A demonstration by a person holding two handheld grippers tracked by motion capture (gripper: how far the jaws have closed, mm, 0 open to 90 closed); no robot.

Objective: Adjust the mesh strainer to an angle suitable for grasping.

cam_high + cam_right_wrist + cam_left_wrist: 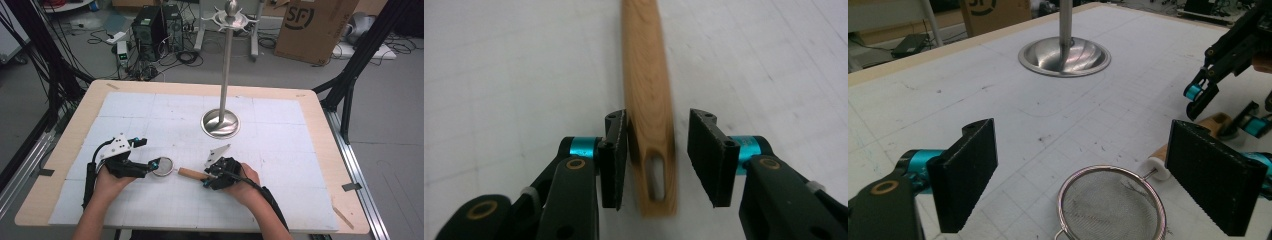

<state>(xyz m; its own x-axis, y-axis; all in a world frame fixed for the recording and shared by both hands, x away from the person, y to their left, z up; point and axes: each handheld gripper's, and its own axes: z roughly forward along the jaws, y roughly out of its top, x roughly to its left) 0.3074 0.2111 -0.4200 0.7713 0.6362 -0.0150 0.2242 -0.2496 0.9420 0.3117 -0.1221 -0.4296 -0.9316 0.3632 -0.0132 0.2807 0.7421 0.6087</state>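
The strainer lies flat on the white mat of the desk, low and left of centre in the high view, its wooden handle pointing toward the right of the frame. In the left gripper view the mesh bowl is cut off by the bottom edge, and the far end of the handle is hidden behind the right-hand pad. In the right gripper view the handle runs up out of the top of the frame, slightly blurred, with its slotted hanging end at the bottom.

The left claw stands wide open — its two black pads sit either side of the mesh bowl without touching it. The right claw straddles the end of the handle: the left pad lies against the wood or just beside it, too close to tell, while a clear gap shows at the right pad, so it is open and not gripping.

Beyond the strainer, at the middle of the high view, a steel stand with a round base and tall pole rises from the mat, well apart from both claws. Past the desk's far edge, cables, a black computer case and a cardboard box crowd the floor.
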